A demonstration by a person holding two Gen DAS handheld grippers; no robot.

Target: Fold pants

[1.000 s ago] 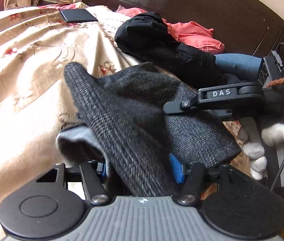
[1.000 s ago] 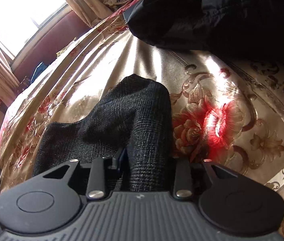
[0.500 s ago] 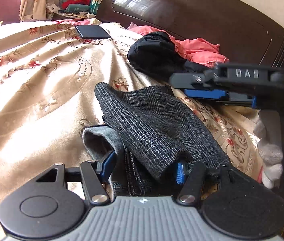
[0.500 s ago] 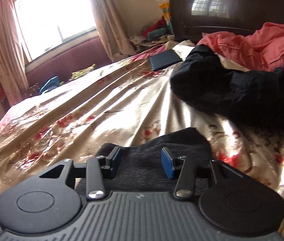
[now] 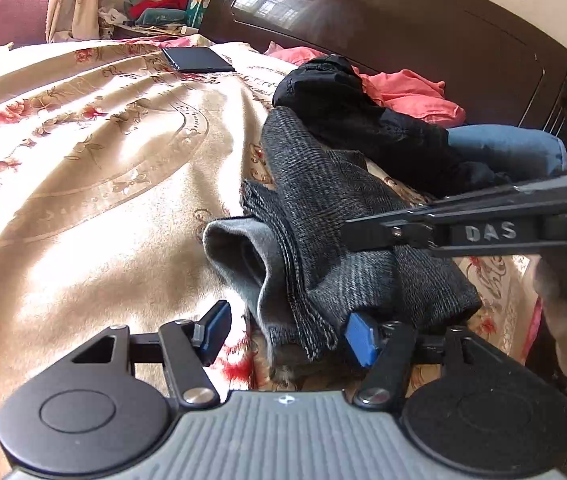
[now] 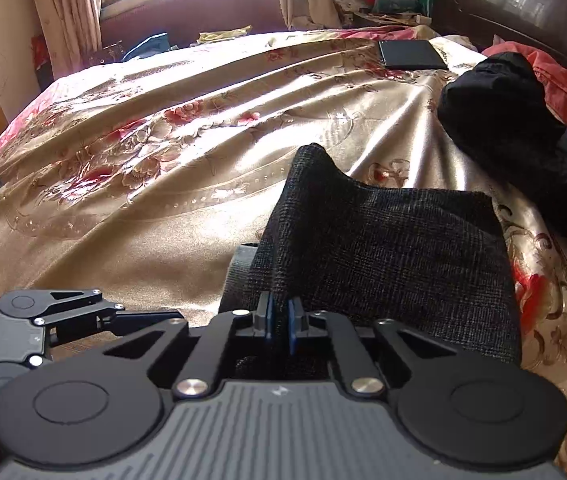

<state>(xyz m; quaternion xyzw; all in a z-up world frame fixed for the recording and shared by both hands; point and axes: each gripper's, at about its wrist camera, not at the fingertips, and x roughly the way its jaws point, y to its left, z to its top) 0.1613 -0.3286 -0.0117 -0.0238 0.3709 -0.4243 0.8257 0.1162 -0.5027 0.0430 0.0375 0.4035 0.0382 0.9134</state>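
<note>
Apparently the fold is nearly done: the pants (image 5: 335, 216) lie bundled on the bed (image 5: 83, 152). Left gripper (image 5: 287, 334) has its fingers spread, released; right gripper (image 6: 279, 320) looks clenched on a fabric edge. Next, I judge, release and flatten the bundle.

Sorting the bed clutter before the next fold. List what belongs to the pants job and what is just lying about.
Part of the job:
- grey pants
- left gripper, jaws open at the pants' edge
- right gripper, jaws nearly shut, grip unclear

Lying about:
- black garment
- pink cloth
- blue jeans
- dark flat slab
- floral bedspread
</note>
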